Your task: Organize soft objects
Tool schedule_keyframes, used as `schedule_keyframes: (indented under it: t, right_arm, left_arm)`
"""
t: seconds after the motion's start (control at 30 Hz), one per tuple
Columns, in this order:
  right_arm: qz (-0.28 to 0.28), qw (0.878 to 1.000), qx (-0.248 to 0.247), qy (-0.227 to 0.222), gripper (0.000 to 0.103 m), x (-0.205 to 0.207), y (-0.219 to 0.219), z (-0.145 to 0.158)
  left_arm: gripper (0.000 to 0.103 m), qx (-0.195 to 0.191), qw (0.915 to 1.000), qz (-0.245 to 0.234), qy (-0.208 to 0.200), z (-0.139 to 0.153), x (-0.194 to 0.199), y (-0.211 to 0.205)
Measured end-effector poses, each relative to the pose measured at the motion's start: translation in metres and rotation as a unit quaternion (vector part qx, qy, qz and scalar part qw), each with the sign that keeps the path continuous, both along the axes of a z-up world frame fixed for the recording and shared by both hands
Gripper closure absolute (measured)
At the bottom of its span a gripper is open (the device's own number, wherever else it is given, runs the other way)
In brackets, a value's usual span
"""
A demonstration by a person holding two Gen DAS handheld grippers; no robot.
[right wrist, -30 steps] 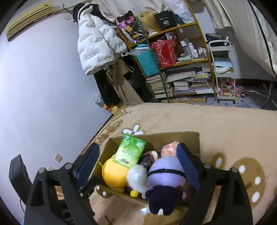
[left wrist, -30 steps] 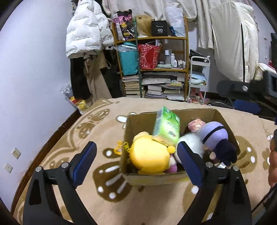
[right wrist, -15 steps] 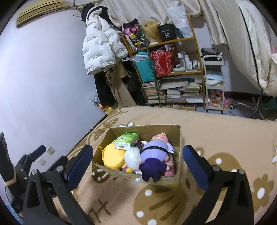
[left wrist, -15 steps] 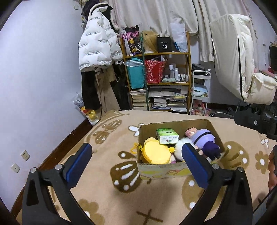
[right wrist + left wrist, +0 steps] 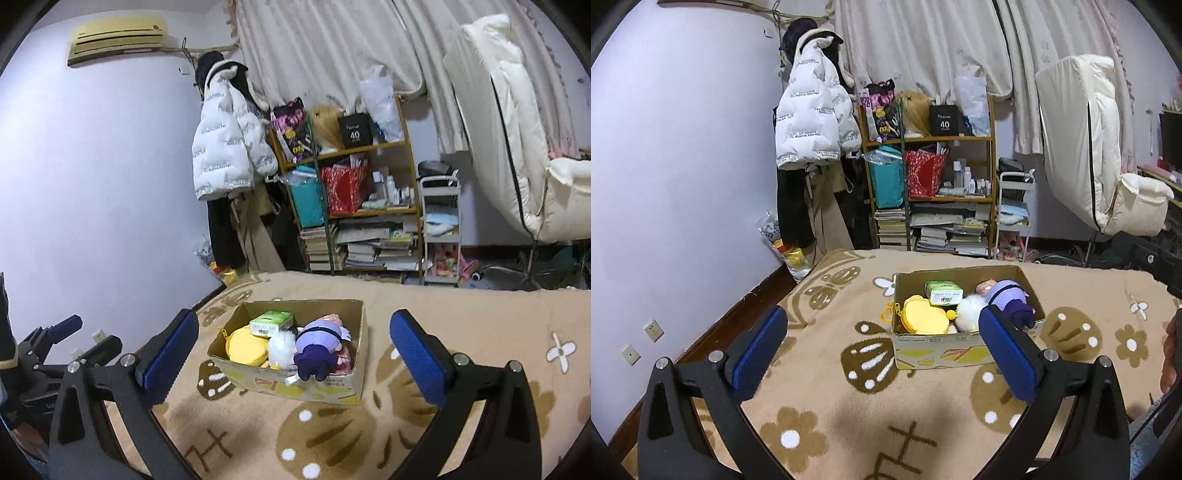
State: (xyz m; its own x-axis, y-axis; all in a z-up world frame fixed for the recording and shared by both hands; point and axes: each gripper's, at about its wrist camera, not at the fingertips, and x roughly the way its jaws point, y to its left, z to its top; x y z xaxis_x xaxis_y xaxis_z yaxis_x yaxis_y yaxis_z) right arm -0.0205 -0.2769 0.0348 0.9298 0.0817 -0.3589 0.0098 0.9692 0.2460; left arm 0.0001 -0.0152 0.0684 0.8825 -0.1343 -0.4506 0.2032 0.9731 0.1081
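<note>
Open brown cardboard box [image 5: 966, 350] on beige flower-pattern blanket [image 5: 827, 413] holds the soft toys, incl. yellow round plush [image 5: 923, 320] & purple doll [image 5: 1010, 301], packed tight. Left gripper [image 5: 882, 347] & right gripper [image 5: 295, 354] hang wide open, empty, well back; sorting looks finished.

Before my left gripper [image 5: 882, 347] open blanket [image 5: 827, 417] up to the cardboard box [image 5: 938, 354], box top open but filled with soft toys [image 5: 1008, 299], shelf [image 5: 945, 199] well behind, wall [image 5: 683, 184] at left.
</note>
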Motion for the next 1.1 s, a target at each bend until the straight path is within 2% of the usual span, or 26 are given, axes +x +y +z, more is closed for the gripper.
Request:
schedule_keyframes:
  t: [0.23, 0.5, 0.67, 0.83, 1.1]
  right_arm:
    - [-0.004, 1.000, -0.016, -0.012, 0.000, -0.016, 0.000, -0.001]
    - [-0.006, 1.000, -0.024, -0.009, 0.000, -0.019, 0.001, -0.016]
    - [-0.007, 0.999, -0.039, -0.009, 0.000, -0.019, 0.002, -0.025]
    - [-0.005, 0.999, -0.054, -0.007, 0.000, -0.018, 0.003, -0.033]
    - [-0.006, 0.998, -0.054, 0.003, 0.000, -0.014, 0.002, -0.037]
  left_arm:
    - [0.001, 0.010, 0.9998, 0.004, -0.018, 0.001, -0.021, 0.004]
    - [0.001, 0.001, 0.9999, 0.008, -0.012, -0.005, -0.027, 0.009]
    - [0.001, -0.009, 0.9997, 0.010, -0.021, -0.012, -0.026, 0.012]
    - [0.001, 0.003, 0.9996, 0.011, -0.026, -0.021, -0.021, 0.009]
    - [0.001, 0.015, 0.9997, 0.011, -0.013, -0.030, -0.012, 0.002]
